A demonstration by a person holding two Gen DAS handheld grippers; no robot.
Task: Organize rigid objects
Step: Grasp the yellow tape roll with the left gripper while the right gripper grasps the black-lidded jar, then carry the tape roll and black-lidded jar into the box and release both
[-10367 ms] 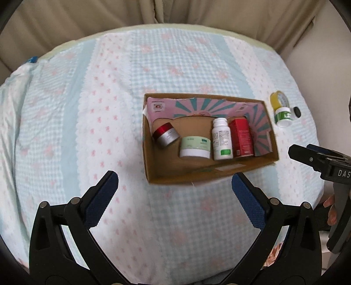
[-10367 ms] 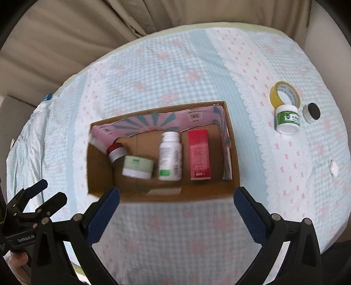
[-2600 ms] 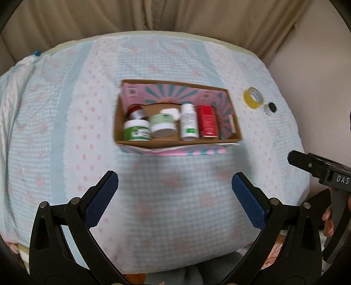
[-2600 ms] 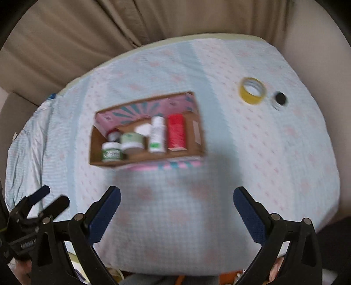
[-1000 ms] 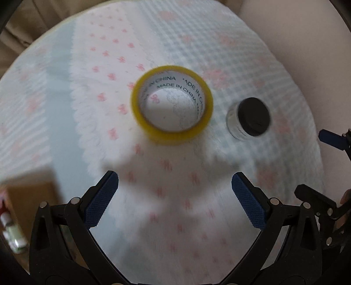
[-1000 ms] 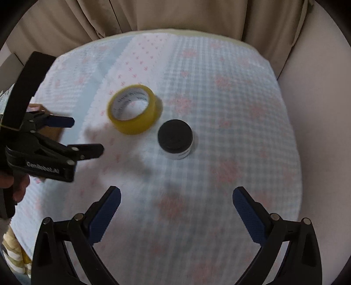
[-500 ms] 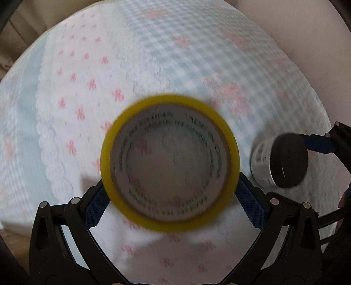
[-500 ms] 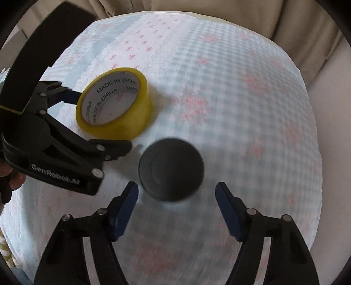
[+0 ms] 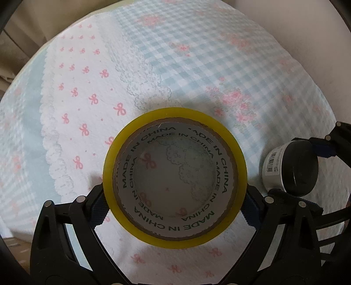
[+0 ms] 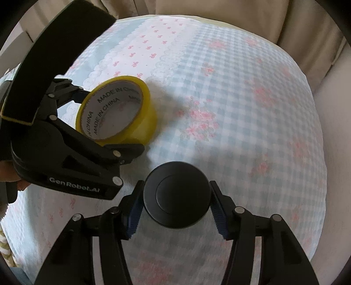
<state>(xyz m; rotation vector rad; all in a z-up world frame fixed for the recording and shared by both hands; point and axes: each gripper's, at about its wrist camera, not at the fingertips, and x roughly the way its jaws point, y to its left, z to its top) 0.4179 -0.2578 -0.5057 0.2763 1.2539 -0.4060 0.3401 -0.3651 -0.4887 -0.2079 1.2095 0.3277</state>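
A yellow tape roll printed MADE IN CHINA sits between the fingers of my left gripper, which is shut on its sides; it also shows in the right wrist view. A small jar with a black lid sits between the blue pads of my right gripper, which is shut on it. In the left wrist view the jar stands to the right of the tape, with the right gripper's fingers around it. Both things are on the cloth; whether either is lifted I cannot tell.
The bed is covered by a blue gingham and white cloth with pink bows. Beige curtains hang behind it. A beige wall lies close on the right, past the bed edge. The cardboard box is out of view.
Both grippers have moved down and closed: the left onto the tape roll, the right onto the black-lidded jar. Both objects now sit between the pads.
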